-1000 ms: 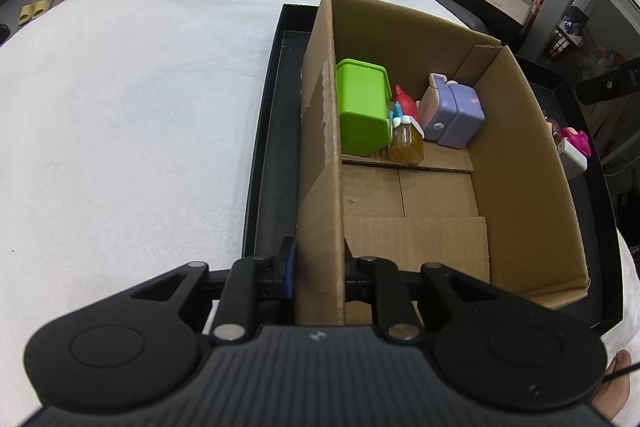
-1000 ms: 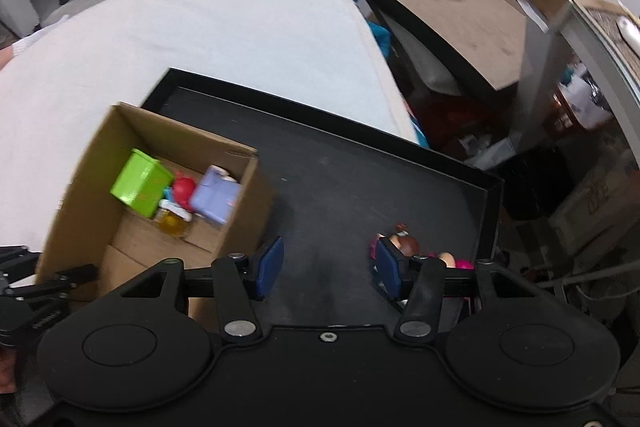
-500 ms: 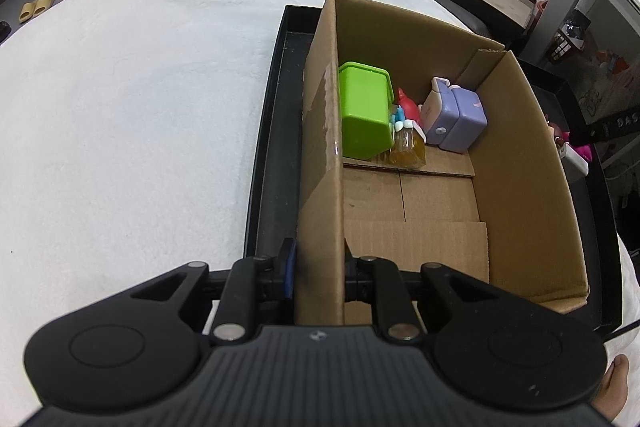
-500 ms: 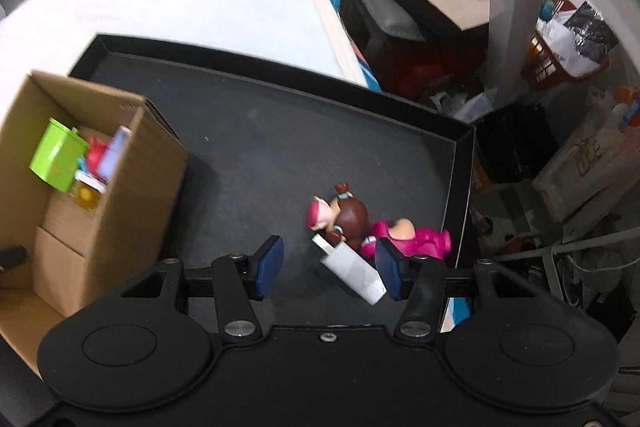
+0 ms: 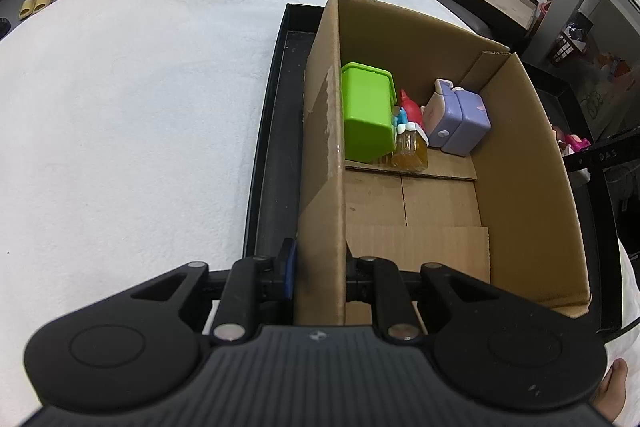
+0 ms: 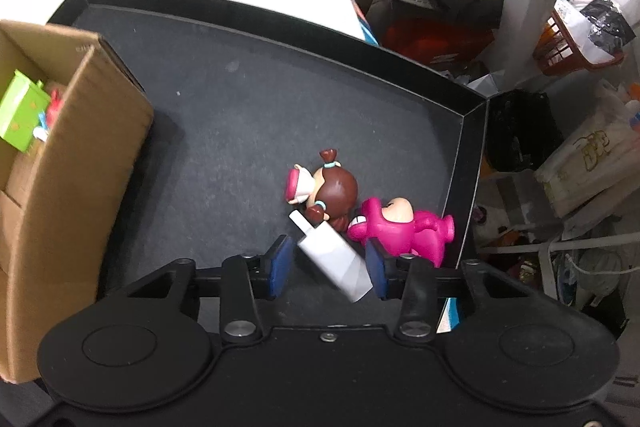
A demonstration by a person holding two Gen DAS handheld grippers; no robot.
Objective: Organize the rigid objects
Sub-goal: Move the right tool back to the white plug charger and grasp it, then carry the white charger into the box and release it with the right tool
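Observation:
My left gripper (image 5: 320,267) is shut on the near wall of the cardboard box (image 5: 524,163). The box stands in a black tray (image 5: 272,131) and holds a green container (image 5: 366,119), a purple toy (image 5: 458,123), a small amber bottle (image 5: 410,149) and a red piece (image 5: 410,107). My right gripper (image 6: 328,269) points down at the tray floor (image 6: 240,131), its jaws closing with a white block (image 6: 332,259) between them. A gap still shows at the left pad. A brown-haired doll (image 6: 332,187) and a pink figure (image 6: 404,227) lie just beyond the block.
The tray's right wall (image 6: 468,179) runs close behind the pink figure. The box (image 6: 72,155) rises at the left of the right wrist view. White bedding (image 5: 120,107) spreads to the left of the tray. Shelves, bags and a basket (image 6: 576,39) crowd the floor to the right.
My right gripper has come down over the toys at the tray's right end, and its jaws have narrowed around the white block. The left gripper and the box have not moved.

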